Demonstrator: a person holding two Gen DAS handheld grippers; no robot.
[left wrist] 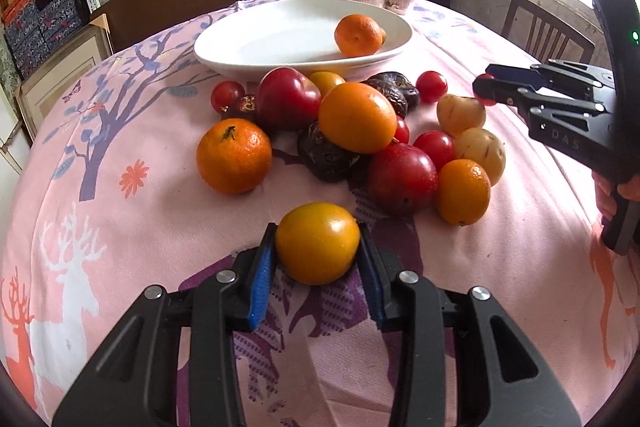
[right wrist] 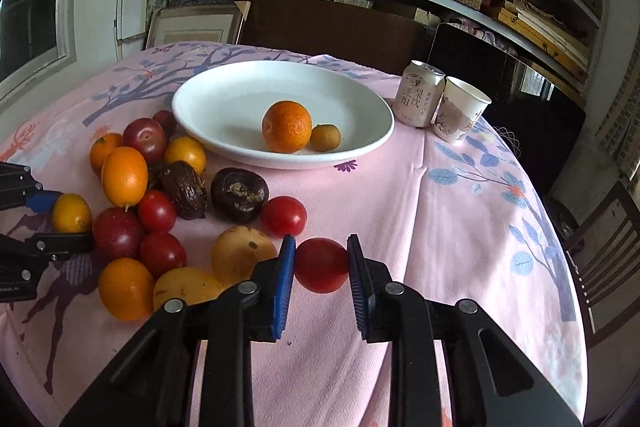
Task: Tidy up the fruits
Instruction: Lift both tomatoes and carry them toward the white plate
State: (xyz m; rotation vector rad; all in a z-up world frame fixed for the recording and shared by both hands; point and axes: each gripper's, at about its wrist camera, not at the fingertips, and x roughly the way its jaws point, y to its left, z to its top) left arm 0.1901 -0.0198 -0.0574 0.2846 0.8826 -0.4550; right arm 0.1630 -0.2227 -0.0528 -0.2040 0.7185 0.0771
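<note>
The cherry tomato (right wrist: 321, 265) sits clamped in my right tongs (right wrist: 321, 267); the plate (right wrist: 360, 147) lies at twelve o'clock, nearer this hand. My left tongs (left wrist: 318, 247) grip a yellow-orange fruit (left wrist: 317, 243), plate (left wrist: 224, 59) also ahead across the counter (left wrist: 140, 227).

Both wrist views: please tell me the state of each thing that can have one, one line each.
Left gripper: shut on a yellow-orange round fruit.
Right gripper: shut on a small red tomato.
White oval plate: holds an orange mandarin and a small tan fruit.
White drink can: upright.
Paper cup: upright.
</note>
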